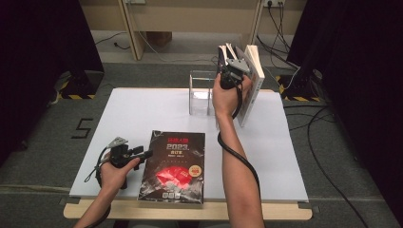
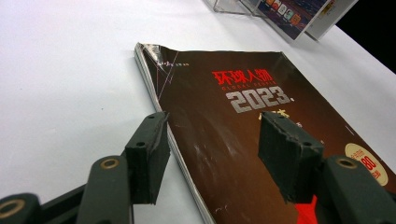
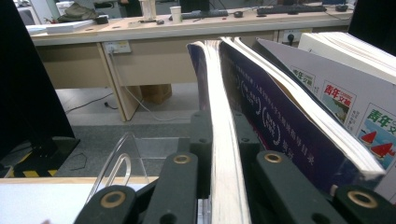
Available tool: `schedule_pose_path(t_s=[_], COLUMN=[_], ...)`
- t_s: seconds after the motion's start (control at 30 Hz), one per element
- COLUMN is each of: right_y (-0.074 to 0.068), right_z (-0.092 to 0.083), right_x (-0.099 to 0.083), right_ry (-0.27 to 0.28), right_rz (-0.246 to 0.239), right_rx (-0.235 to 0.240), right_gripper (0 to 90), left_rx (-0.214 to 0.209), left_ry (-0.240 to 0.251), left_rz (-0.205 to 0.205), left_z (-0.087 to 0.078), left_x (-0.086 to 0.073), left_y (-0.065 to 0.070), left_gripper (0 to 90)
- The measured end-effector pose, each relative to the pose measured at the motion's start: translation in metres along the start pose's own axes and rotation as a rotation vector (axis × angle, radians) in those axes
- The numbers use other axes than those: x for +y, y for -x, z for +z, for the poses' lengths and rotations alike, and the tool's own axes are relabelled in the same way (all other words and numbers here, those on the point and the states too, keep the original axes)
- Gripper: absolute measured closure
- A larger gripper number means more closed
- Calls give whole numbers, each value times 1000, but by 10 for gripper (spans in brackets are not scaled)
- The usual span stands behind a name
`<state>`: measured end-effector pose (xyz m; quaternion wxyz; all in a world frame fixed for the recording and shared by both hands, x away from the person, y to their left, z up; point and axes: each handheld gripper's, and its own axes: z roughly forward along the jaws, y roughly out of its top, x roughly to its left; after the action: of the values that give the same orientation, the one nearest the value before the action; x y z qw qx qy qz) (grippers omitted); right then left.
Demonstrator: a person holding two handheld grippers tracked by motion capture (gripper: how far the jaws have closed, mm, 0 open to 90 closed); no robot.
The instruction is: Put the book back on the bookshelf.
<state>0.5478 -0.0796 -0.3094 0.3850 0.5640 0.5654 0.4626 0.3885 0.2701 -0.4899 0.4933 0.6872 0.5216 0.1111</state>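
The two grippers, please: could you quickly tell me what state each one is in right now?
Left gripper: open, jaws astride the edge of the dark magazine lying on the table, not pressing it.
Right gripper: shut on an upright magazine beside the clear stand.

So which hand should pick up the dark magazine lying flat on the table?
Left. The left gripper sits open at the dark magazine's edge, while the right gripper is shut on an upright magazine by the clear stand.

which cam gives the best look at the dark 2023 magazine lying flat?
The high view: the whole dark magazine shows there, flat on the white table beside the open left gripper. The left gripper view gives a close look at its spine edge, worn corner and title, but crops the rest.
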Motion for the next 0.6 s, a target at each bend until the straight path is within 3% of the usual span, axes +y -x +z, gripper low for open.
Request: schedule_pose_path(t_s=[0.6], right_y=[0], right_z=[8], right_x=[1], right_ry=[14], right_rz=[0], right_rx=[-6], right_gripper=[828], left_rx=[-6], left_ry=[0], left_rz=[6], left_z=[0], left_x=[0], left_y=[1], left_gripper=[424])
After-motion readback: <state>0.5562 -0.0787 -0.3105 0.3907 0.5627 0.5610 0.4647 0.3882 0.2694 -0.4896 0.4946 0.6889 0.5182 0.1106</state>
